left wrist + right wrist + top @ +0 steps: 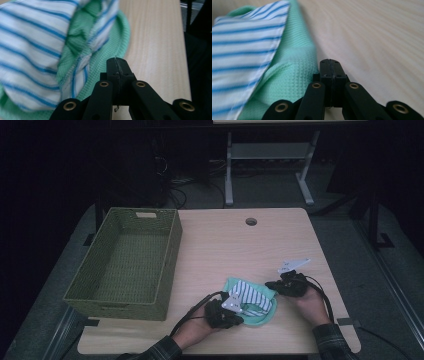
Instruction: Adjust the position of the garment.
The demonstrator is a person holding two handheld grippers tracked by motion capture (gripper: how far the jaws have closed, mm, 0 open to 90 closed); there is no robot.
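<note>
Small garment (250, 300) sits on the desk (235, 245) near the front edge, between the two hands: mint-green waffle-knit fabric with a white panel striped in thin blue lines, loosely folded, rounded green hem at the near side. Left gripper (239, 312) rests on the garment's near-left corner; in the left gripper view its jaws are pressed flat together, nothing between them, tip (117, 61) just at the green hem with the striped layer (30, 57) bunched to the side. Right gripper (270, 284) sits at the garment's right edge; right gripper view shows its jaws pressed together too, tip (330, 62) on bare wood just beside the green knit (292, 75). Neither pinches cloth. Desk is pale wood laminate with a round cable hole (251, 221). Olive woven rectangular basket (125, 262) stands at the left, well apart from the garment.
</note>
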